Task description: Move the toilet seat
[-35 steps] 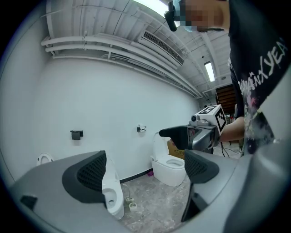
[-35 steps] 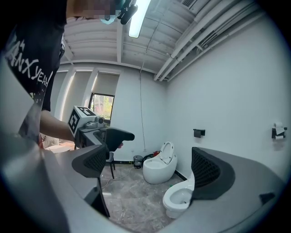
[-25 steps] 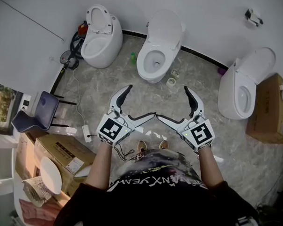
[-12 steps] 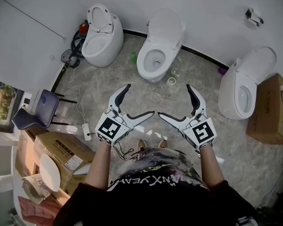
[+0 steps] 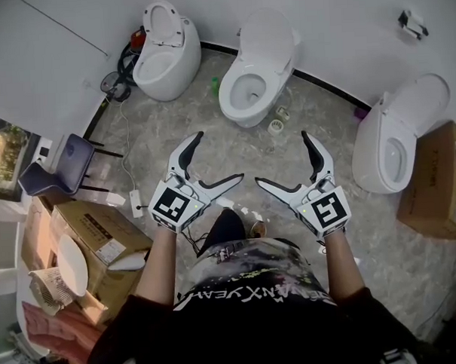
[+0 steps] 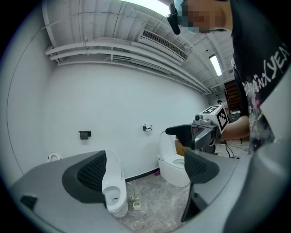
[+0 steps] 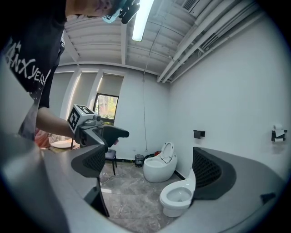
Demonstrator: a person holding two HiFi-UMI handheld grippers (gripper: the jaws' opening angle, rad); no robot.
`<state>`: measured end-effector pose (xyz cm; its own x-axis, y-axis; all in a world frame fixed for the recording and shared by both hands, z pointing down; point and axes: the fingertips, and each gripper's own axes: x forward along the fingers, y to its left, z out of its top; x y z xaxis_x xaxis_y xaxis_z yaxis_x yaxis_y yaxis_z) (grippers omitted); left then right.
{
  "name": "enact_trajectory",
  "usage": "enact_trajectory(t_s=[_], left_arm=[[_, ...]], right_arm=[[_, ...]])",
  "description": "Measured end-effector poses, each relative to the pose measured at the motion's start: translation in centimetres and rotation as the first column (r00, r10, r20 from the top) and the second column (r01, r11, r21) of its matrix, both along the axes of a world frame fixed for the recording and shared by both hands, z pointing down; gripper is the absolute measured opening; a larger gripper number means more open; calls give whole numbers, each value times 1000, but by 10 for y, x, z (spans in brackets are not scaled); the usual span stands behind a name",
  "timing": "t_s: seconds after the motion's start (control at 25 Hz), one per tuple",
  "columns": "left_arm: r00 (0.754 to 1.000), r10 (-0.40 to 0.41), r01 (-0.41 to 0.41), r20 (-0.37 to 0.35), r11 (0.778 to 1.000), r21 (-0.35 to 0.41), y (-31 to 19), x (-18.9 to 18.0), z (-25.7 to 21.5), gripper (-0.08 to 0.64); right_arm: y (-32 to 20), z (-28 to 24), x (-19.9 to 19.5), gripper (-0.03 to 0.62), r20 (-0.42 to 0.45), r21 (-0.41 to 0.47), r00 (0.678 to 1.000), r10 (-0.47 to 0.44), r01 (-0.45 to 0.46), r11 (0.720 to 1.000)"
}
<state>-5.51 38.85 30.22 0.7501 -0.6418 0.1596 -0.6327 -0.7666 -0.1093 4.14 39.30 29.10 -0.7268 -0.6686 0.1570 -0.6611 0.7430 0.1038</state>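
Jaws wide apart on both tools, nothing between either pair. Left gripper [image 5: 218, 157] and right gripper [image 5: 282, 158] sit at mid-frame in the head view, above the grey marble floor [image 5: 323, 113], not touching each other. Middle toilet [image 5: 243, 94] is at upper centre, well apart from both grippers. Its toilet seat [image 5: 268, 34] is tipped up. Second toilet [image 5: 166, 56] is at upper left, with its seat also raised. Third toilet [image 5: 392, 136] is near the right edge, beside a cardboard box [image 5: 435, 180].

White walls [image 5: 341, 14] across the top, grey marbled floor [image 5: 249, 150] at centre. Blue chair [image 5: 61, 168], cardboard boxes [image 5: 87, 236] and window [image 5: 4, 153] at left. Lit ceiling tube [image 7: 144, 16] at top of the right gripper view.
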Motion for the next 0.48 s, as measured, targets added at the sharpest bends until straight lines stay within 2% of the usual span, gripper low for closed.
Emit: enact_trajectory(t_s=[0.08,0.28,0.48], left_arm=[[1000,-10,10,-3,1000,-6,2,0,4,520],[1000,-14,14,-4,1000,-11,-2,-1,14,520],[1000,-9,9,-5,1000,-16,-25,-2,25,520]], right_arm=[[0,3,1,583,24,22,1000,-9,8,1000],[-7,13,-2,583,13,11,1000,-22,22,1000],[-35,22,-5,583,30,35,999,-12,11,999]])
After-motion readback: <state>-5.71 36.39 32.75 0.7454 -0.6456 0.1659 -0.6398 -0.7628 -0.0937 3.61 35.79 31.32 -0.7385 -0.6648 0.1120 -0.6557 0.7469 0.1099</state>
